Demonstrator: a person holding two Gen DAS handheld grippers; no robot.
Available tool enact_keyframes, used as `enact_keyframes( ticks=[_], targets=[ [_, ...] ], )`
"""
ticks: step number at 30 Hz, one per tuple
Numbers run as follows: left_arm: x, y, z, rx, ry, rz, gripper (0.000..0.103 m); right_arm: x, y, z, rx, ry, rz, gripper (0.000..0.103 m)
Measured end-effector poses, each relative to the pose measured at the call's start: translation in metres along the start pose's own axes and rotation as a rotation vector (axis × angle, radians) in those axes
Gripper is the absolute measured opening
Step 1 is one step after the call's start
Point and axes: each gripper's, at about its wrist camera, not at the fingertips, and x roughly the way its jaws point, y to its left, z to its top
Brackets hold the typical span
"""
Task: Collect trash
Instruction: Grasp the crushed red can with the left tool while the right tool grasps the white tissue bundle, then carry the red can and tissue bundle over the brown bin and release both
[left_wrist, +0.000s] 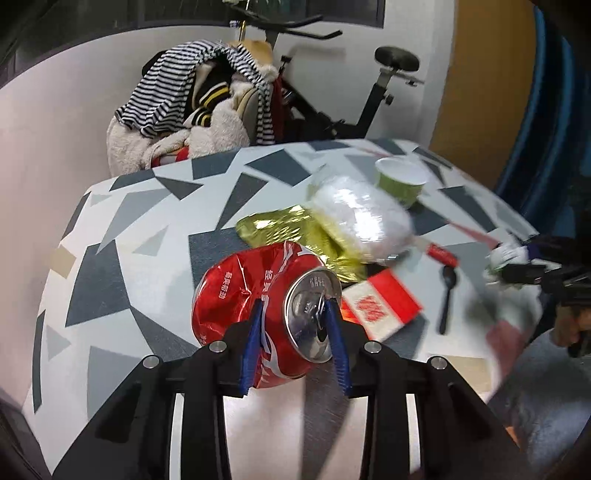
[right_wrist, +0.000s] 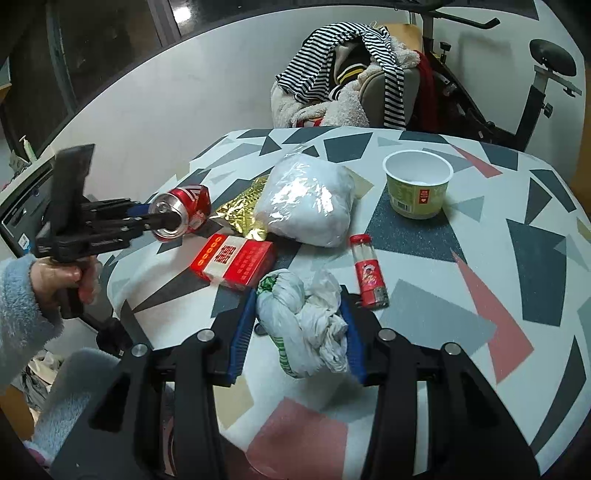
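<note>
Left wrist view. The left gripper (left_wrist: 293, 314) is clamped on a crushed red can (left_wrist: 258, 295): one blue finger presses the dented side wall, the other crosses the silver lid near the tab. The can appears lifted just above the table (left_wrist: 122, 229), near its front edge. The step in hand is judged to be carry-off of a picked item; no bin is visible in either view, so the next move calls for locating one and holding pressure, since thin creased aluminium can slip or buckle further. Behind the can lie a crinkled gold foil wrapper (left_wrist: 280, 229), a glossy white plastic-wrapped bundle (left_wrist: 362, 218), a green paper cup (left_wrist: 400, 181), a flat red-and-white box (left_wrist: 380, 306) and a black plastic spoon (left_wrist: 447, 295). The right side of this view is motion-blurred.

Right wrist view. The right gripper (right_wrist: 299, 332) is closed around a crumpled white plastic bag (right_wrist: 306, 325) with green print; the bag is soft, knotted and irregular, and fills the gap between the blue pads. Whether it rests on the table or is raised cannot be told. Remaining on the table: the box (right_wrist: 232, 264), the bundle (right_wrist: 310, 203), the foil (right_wrist: 243, 210), the empty cup (right_wrist: 417, 184) and a small red cylindrical container (right_wrist: 369, 277) lying just beside the bag. The left gripper (right_wrist: 162, 219) holds the can at the table's left edge.
</note>
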Motion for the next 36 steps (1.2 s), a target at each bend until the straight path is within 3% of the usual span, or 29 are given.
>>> enact_keyframes(
  ticks=[12, 17, 21, 28, 36],
  targets=[
    [-0.055, -0.019, -0.008, -0.039, -0.044, -0.014, 0.032, -0.028, 0.025, -0.02, 0.009, -0.026, 0.014, 0.045],
    [-0.084, -0.046, -0.017, -0.006, -0.058, -0.055, 0.032, -0.046, 0.031, -0.028, 0.019, -0.047, 0.019, 0.045],
    [-0.098, -0.08, -0.043, 0.004, -0.055, -0.102, 0.032, -0.06, 0.035, -0.039, 0.018, -0.056, 0.021, 0.045],
    [-0.094, -0.143, -0.106, 0.057, 0.027, -0.199, 0.032, -0.079, 0.033, -0.068, 0.033, -0.048, 0.005, 0.045],
    [-0.054, -0.171, -0.151, 0.083, 0.187, -0.273, 0.033, -0.087, 0.027, -0.09, 0.072, -0.049, -0.002, 0.045]
  ],
)
